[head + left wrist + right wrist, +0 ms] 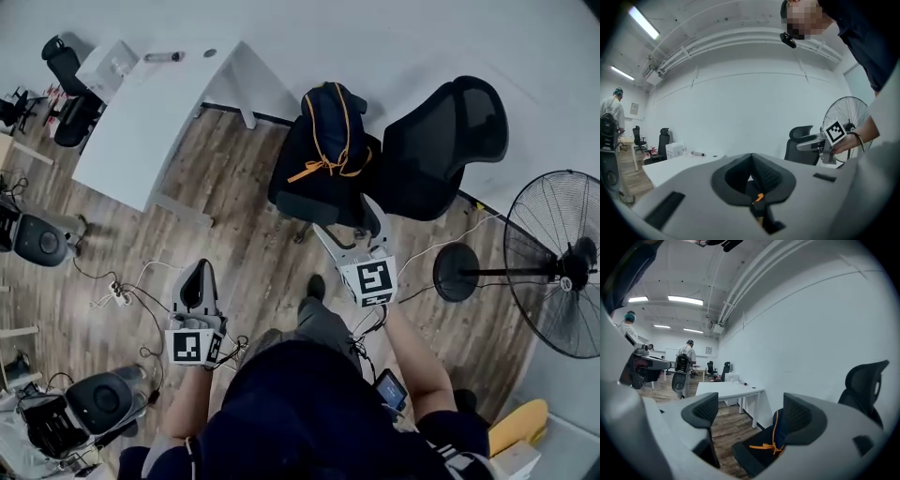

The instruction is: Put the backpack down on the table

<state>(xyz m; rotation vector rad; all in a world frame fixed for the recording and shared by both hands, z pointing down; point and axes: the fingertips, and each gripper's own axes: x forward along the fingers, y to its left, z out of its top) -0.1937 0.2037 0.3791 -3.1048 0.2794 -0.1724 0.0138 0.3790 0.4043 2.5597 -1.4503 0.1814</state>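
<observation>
Holds the right tool (349, 230) wide and empty near the backpack (330, 127) on the black chair (309, 199) seat, the left tool (199, 272) pinched together on nothing, the white surface (159, 103) well apart

A black mesh-backed chair (441, 150) stands on the wood floor (234, 225) by the white wall (375, 37). Near it on the right is a fan (558, 262) with a round black base (457, 272). A power strip (117, 292) lies on the floor among loose cables (150, 309). Two rounded black units (42, 239) (98, 403) sit at the left edge. Far chairs (66, 70) stand in the top-left corner, just beside a white box (108, 66). In the right gripper view, a person (686, 352) in white stands far down the room under ceiling lights (684, 300).
</observation>
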